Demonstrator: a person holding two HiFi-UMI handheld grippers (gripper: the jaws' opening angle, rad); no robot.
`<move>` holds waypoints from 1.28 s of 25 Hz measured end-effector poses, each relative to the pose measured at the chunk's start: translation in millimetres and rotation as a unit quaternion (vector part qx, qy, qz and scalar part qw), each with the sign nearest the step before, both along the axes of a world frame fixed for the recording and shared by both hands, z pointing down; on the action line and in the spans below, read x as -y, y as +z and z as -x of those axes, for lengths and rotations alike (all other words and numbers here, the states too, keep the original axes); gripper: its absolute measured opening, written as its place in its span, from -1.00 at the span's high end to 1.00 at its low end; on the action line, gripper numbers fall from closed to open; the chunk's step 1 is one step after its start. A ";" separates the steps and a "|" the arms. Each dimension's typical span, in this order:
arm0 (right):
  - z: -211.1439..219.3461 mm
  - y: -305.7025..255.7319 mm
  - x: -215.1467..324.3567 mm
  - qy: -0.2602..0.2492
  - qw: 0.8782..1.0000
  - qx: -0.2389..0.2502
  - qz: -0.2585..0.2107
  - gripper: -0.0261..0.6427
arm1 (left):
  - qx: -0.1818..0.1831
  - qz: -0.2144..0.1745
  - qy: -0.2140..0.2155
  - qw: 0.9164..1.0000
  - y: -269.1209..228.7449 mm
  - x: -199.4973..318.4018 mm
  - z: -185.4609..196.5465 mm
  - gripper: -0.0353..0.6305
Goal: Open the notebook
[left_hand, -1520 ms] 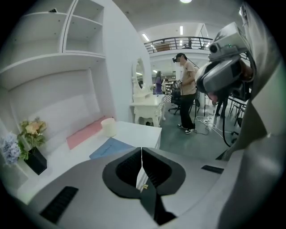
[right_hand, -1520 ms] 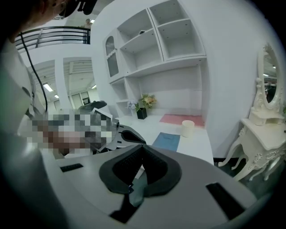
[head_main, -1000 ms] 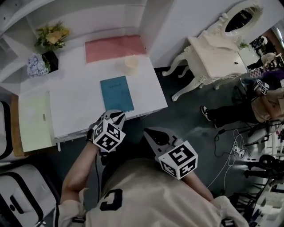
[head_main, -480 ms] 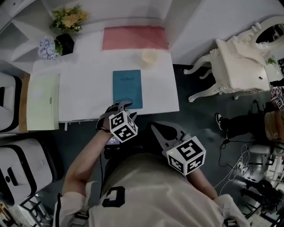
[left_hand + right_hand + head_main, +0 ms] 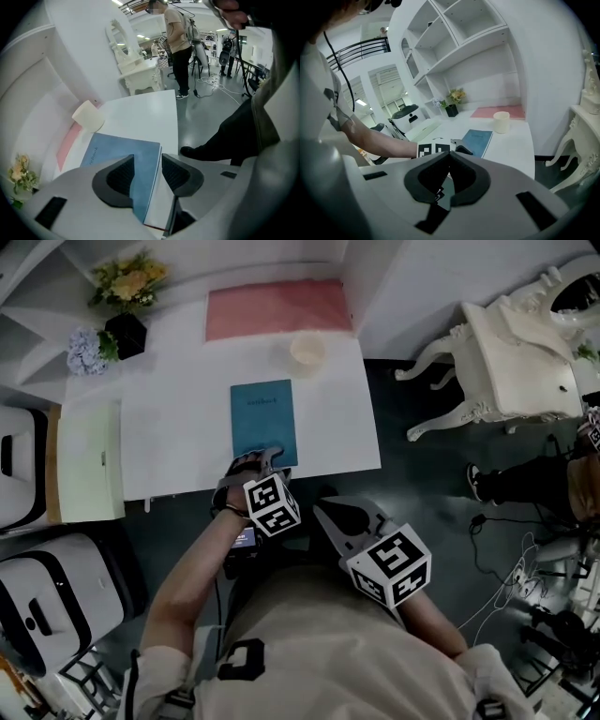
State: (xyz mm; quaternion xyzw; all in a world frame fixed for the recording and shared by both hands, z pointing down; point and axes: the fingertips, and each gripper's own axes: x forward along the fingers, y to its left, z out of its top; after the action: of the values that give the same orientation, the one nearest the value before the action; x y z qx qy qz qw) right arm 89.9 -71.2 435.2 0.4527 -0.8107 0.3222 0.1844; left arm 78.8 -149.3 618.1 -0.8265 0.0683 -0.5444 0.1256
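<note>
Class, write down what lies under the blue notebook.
The notebook lies flat on the white desk, and bare desk shows along its sides. The patch directly beneath cannot be seen, because the closed notebook itself covers it.

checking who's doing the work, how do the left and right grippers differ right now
The left gripper has jaws apart, just opened, with the edge of the closed blue notebook between them, ungripped; the right gripper has jaws together, empty. The left gripper is over the white table; the right gripper hangs off its edge. Both carry a marker cube.
</note>
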 end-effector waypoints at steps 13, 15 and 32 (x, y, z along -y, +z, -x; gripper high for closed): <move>-0.1 1.7 -6.5 0.014 1.000 -0.008 0.003 0.86 | 0.015 -0.010 0.027 0.999 11.3 0.1 -2.4 0.36; 0.1 2.1 -7.2 0.015 1.000 -0.007 0.003 0.86 | 0.012 0.005 0.021 1.000 12.1 -0.7 -1.7 0.44; 2.3 -0.4 -9.2 0.008 1.000 0.003 -0.004 0.86 | -0.026 0.102 -0.042 0.994 8.1 -2.8 0.8 0.63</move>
State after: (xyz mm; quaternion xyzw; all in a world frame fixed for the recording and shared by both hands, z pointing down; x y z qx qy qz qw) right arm 87.6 -62.0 434.8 0.4587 -0.8089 0.3220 0.1777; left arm 78.0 -146.6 626.2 -0.8452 0.0502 -0.5318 0.0156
